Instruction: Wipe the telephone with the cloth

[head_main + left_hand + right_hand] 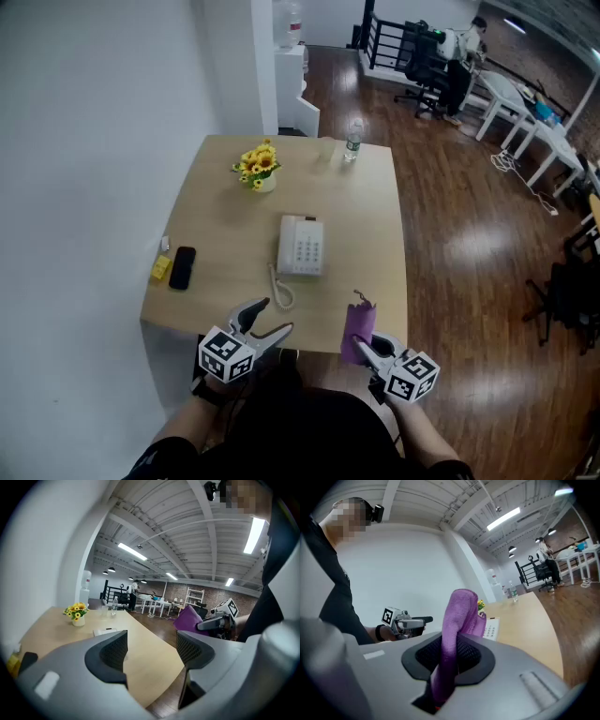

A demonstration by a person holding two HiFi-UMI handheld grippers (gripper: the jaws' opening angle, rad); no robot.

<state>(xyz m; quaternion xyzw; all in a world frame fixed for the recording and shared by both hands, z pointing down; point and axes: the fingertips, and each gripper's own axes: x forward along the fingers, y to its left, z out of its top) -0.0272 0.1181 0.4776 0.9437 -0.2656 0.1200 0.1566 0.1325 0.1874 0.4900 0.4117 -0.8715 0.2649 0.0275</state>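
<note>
A white telephone (301, 246) with a coiled cord lies in the middle of the light wooden table (225, 225); it shows small behind the cloth in the right gripper view (491, 627) and beyond the jaws in the left gripper view (108, 631). My right gripper (364, 347) is shut on a purple cloth (357, 330), which stands upright from the pads (458, 620), over the table's near edge. My left gripper (265, 317) hangs open and empty at the near edge, left of the cloth, its jaws well apart (151, 651).
A vase of yellow flowers (259, 169), a water bottle (352, 142) and a glass (327, 150) stand at the far end. A black phone (181, 267) and a yellow object (161, 267) lie at the left edge. A white wall runs along the left; wood floor lies right.
</note>
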